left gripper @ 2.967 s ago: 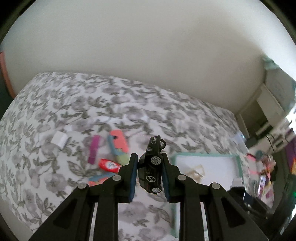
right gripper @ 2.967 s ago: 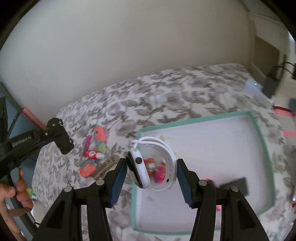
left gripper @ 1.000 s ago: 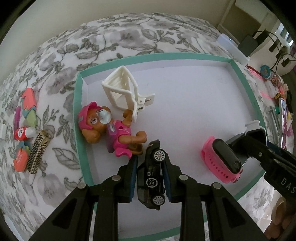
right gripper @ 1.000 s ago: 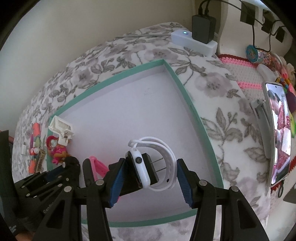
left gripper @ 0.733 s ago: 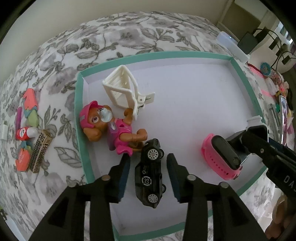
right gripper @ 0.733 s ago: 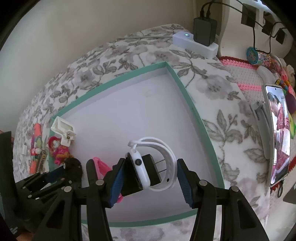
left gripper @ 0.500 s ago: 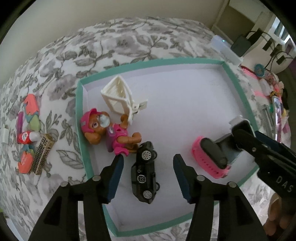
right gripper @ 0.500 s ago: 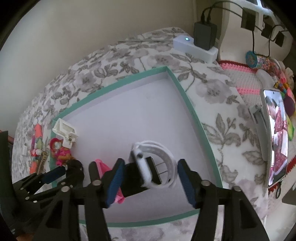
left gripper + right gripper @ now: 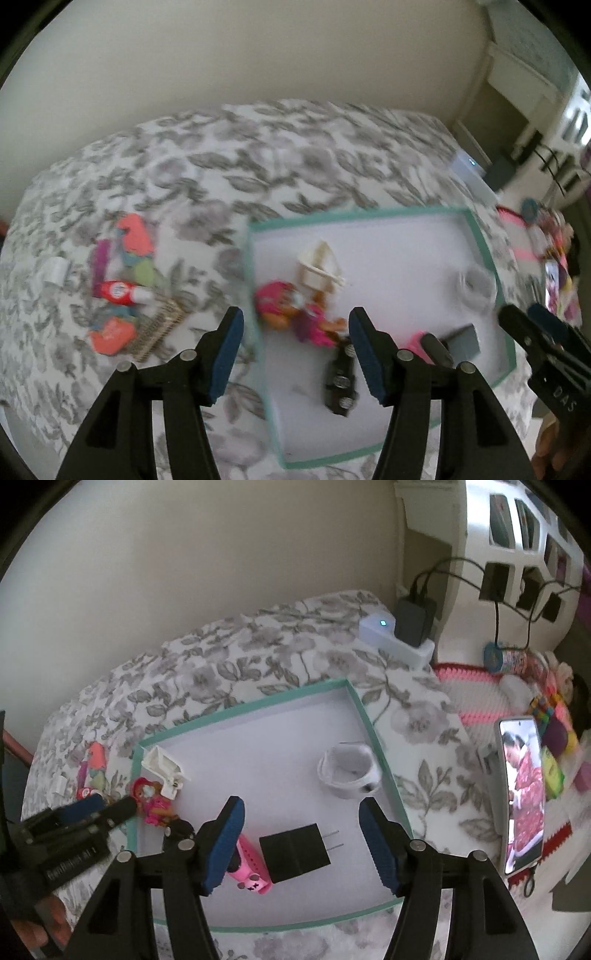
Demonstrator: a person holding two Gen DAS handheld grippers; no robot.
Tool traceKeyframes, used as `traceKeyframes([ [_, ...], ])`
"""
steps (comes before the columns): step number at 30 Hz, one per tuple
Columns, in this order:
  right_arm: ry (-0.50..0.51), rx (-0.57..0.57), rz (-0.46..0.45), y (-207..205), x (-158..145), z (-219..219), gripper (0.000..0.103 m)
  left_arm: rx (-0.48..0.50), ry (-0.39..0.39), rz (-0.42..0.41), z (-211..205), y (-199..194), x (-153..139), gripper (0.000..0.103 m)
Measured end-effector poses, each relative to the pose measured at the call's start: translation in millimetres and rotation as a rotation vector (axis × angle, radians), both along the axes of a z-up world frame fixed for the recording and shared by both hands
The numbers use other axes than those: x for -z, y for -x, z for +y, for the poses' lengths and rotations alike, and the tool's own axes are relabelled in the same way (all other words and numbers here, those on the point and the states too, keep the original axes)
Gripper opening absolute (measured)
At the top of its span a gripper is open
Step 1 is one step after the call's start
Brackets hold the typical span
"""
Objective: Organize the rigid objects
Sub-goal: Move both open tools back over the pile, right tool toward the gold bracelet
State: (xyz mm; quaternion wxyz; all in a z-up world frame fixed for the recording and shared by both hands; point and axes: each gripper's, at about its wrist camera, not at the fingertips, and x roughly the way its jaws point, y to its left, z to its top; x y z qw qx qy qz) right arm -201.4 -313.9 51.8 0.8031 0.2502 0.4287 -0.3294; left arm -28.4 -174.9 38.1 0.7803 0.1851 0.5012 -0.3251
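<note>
**Both toys dropped, both claws free**

Now that each has let go of its load, the left gripper [image 9: 295, 347] and the right gripper [image 9: 299, 834] hang above the bed with jaws spread wide and nothing between them. A second ago the left one clamped the black toy car [image 9: 340, 384], which now lies on the floor of the teal-rimmed tray [image 9: 373, 731], just beside the pink pup figure [image 9: 291, 314]. The white smartwatch [image 9: 349, 771] that the right one carried rests near the tray's right wall, apart from the black charger plug [image 9: 295, 851] and the pink watch [image 9: 249, 871].

Two more items are therefore sorted. Left of the tray, on the floral bedspread [image 9: 221, 177], a cluster including the red-capped tube [image 9: 118, 291] remains outside, so the left gripper's swing that way suggests another pick comes next.
</note>
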Motion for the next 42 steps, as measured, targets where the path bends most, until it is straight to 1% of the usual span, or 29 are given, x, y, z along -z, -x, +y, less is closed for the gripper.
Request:
traceKeyframes([
  [4, 0.002, -0.013, 0.010, -7.2, 5.4, 4.1, 0.072, -0.085, -0.011, -0.025, 14.7, -17.3, 1.1, 0.062],
  [6, -0.009, -0.020, 0.017, -10.7, 11.6, 5.4, 0.072, -0.123, -0.029, -0.028, 22.3, -25.3, 4.3, 0.069],
  [7, -0.018, -0.024, 0.016, -10.4, 14.5, 5.7, 0.072, -0.139, -0.033, -0.025, 25.7, -29.1, 6.2, 0.075],
  [10, -0.042, -0.032, 0.019, -15.1, 22.7, 8.5, 0.072, -0.176, -0.041, -0.019, 35.2, -38.9, 11.6, 0.076],
  [12, -0.031, -0.041, 0.026, -18.9, 24.8, 11.4, 0.075, -0.193, -0.051, -0.025, 40.3, -43.2, 13.9, 0.077],
  [15, -0.017, -0.056, 0.033, -24.2, 26.8, 16.2, 0.076, -0.214, -0.054, -0.025, 48.8, -50.1, 15.9, 0.077],
  [16, -0.015, -0.059, 0.036, -26.1, 27.1, 17.8, 0.077, -0.222, -0.055, -0.025, 51.1, -52.4, 16.6, 0.079],
  [17, -0.012, -0.063, 0.039, -27.9, 27.7, 19.6, 0.078, -0.232, -0.057, -0.026, 54.2, -54.7, 17.2, 0.083],
  [20, 0.005, -0.080, 0.044, -33.5, 27.6, 24.8, 0.081, -0.259, -0.060, -0.032, 62.5, -62.7, 16.8, 0.085],
  [21, 0.014, -0.086, 0.048, -35.4, 27.4, 26.8, 0.084, -0.264, -0.058, -0.032, 65.1, -64.2, 16.7, 0.085],
  [24, 0.030, -0.100, 0.061, -41.2, 27.6, 33.4, 0.086, -0.292, -0.043, -0.026, 76.2, -73.2, 15.5, 0.085],
  [31, 0.040, -0.127, 0.055, -53.3, 27.0, 47.7, 0.096, -0.352, -0.037, 0.001, 101.0, -92.6, 19.0, 0.086],
  [32, 0.048, -0.127, 0.056, -55.0, 26.3, 49.7, 0.103, -0.360, -0.039, -0.002, 104.5, -95.1, 19.1, 0.086],
  [35, 0.061, -0.132, 0.051, -59.0, 23.2, 54.5, 0.103, -0.384, -0.035, -0.012, 114.8, -102.3, 17.4, 0.087],
  [36, 0.063, -0.134, 0.048, -60.1, 22.5, 55.9, 0.103, -0.398, -0.029, -0.018, 120.6, -105.6, 15.7, 0.090],
  [37, 0.065, -0.135, 0.045, -61.1, 22.0, 57.4, 0.103, -0.410, -0.022, -0.022, 125.5, -108.5, 14.2, 0.096],
  [42, 0.079, -0.160, 0.030, -70.6, 17.6, 67.1, 0.103, -0.463, 0.022, -0.036, 150.3, -122.8, 6.9, 0.097],
])
